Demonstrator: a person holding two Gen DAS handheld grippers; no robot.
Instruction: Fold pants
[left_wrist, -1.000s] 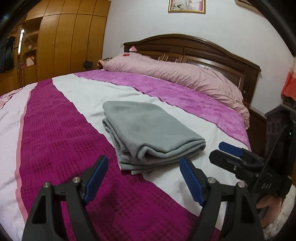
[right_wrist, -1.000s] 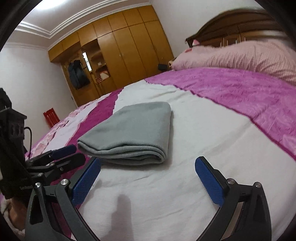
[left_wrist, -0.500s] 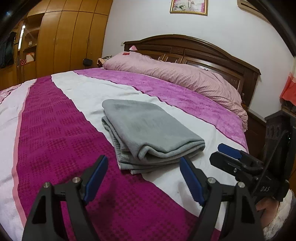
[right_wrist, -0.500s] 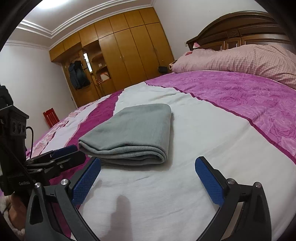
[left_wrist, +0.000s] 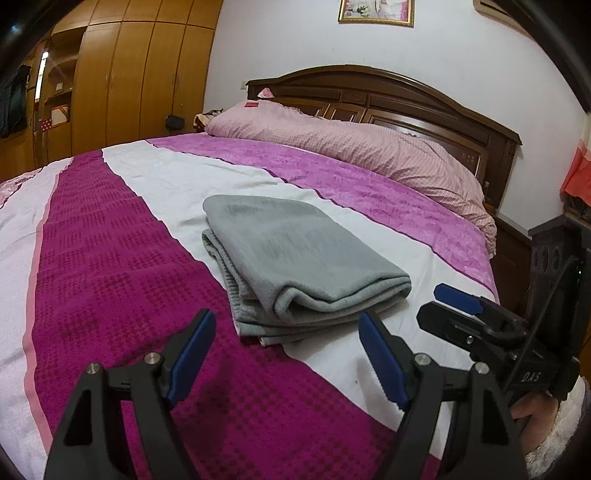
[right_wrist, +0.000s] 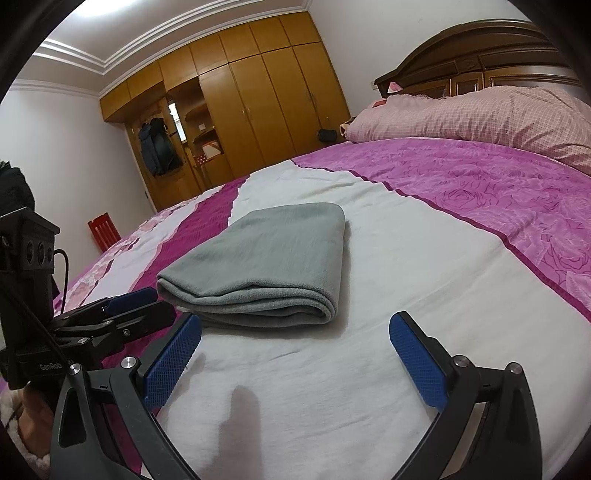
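Striped bed (left_wrist: 110, 236), folded grey pants (left_wrist: 295, 258) just beyond both tongs, left tongs (left_wrist: 286, 328) and right tongs (right_wrist: 295, 332) wide open, empty.

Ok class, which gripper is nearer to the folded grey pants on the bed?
Left, narrowly. The left gripper has its open fingers flanking the folded grey pants at their layered edge; the right gripper, also open, stops just short of the folded side.

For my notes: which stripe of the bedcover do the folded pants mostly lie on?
The white stripe, between the dark magenta stripe and the lilac one; the pants overlap only the magenta edge.
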